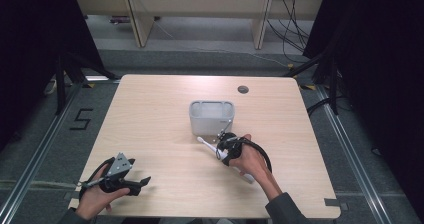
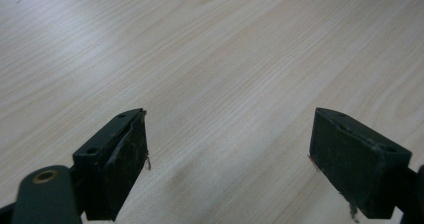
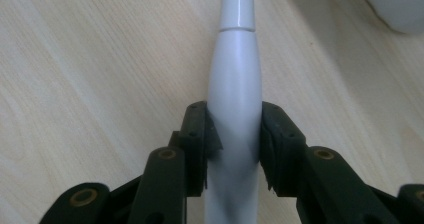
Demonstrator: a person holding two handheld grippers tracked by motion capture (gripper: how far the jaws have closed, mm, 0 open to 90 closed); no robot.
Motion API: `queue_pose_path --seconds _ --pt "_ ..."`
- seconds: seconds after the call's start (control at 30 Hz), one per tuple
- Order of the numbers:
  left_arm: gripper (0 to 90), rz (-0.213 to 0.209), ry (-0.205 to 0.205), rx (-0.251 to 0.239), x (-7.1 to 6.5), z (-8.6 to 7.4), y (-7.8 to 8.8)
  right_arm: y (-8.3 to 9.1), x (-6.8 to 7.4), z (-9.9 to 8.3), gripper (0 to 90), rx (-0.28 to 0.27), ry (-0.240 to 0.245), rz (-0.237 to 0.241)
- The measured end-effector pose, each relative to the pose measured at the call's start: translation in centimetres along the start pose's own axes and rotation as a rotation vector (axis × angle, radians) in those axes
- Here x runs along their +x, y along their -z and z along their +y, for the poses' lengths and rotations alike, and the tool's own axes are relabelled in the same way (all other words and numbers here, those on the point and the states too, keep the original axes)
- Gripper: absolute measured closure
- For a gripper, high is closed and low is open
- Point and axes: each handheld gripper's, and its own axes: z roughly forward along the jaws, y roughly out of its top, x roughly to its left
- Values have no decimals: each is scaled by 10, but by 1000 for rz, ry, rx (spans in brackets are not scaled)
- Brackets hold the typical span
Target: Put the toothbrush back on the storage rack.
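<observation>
Your right tongs [image 3: 234, 144] are clamped on the thick white handle of an electric toothbrush [image 3: 235, 89], pads pressed against both its sides, and the toothbrush lies low over the desk [image 1: 150, 114] just in front of the grey tub [image 1: 212, 117], its brush end pointing away to the left of the tub. Your left tongs [image 2: 227, 164] stand wide open with nothing between them, hovering over bare wood near the front left corner. The handle is smooth and round, and you grip it partway along, so the long free end could swing or slide through the pads if you tilt it quickly. If the tub is where it goes, mind the near wall: it stands just beyond your grip, and the brush end could catch the rim and push the light tub back. A cable hole [image 1: 243, 89] sits well behind the tub, out of your way. Nothing else lies between the toothbrush and the tub.
</observation>
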Motion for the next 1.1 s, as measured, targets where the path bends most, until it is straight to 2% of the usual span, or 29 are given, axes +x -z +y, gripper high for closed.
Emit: queue_pose_path --seconds 0.1,0.23,0.33,0.43,0.47,0.5,0.53,0.57,0.6,0.63,0.67,0.7,0.73,0.77,0.8,0.87,0.9,0.93,0.97,1.03,1.07,1.1 --pt "151 0 0 1 0 0 0 3 0 -4 667 -22 0 3" --pt "152 1 1 0 0 0 0 7 -2 -11 666 -67 10 -15" --pt "151 0 10 -8 -1 0 -1 11 -2 -16 667 -114 -7 -27" --pt "151 1 -1 0 0 0 0 17 -1 -20 667 -142 -28 -28" --pt "152 2 1 0 0 0 0 19 -1 -22 667 -173 -17 -30" --pt "152 3 1 0 0 0 0 21 0 -23 667 -187 -23 -29" --pt "152 3 1 -1 0 0 0 23 0 -24 667 -227 -34 -17" --pt "152 2 -1 1 0 0 0 25 -1 -26 667 -253 -25 -15" --pt "152 -1 2 2 0 0 0 30 -1 -27 667 -271 -37 -23" --pt "152 7 0 3 1 0 0 35 -4 -28 668 -312 -37 -22" --pt "152 9 3 2 0 0 0 39 -4 -30 668 -342 -65 -25" --pt "152 8 3 2 0 0 0 43 -6 -31 668 -378 -58 -33" --pt "152 7 3 2 0 0 0 46 -4 -31 668 -407 -85 -23" --pt "152 11 -5 7 1 0 0 48 -6 -32 668 -446 -84 -18" --pt "151 9 -5 5 1 0 0 50 -9 -31 668 -484 -47 -16" --pt "152 3 0 0 0 0 0 55 -9 -31 668 -533 -96 -16" --pt "152 3 2 1 0 0 0 57 -10 -31 668 -531 -86 -8" --pt "152 8 2 2 0 0 0 58 -12 -30 668 -556 -76 -7" --pt "152 4 3 1 0 0 0 58 -11 -30 668 -571 -101 -2" --pt "151 2 1 1 0 0 0 61 -12 -29 668 -588 -103 5" --pt "152 2 1 1 0 0 0 61 -14 -29 668 -592 -89 4" --pt "152 2 2 0 0 0 0 62 -13 -28 668 -607 -107 -2"
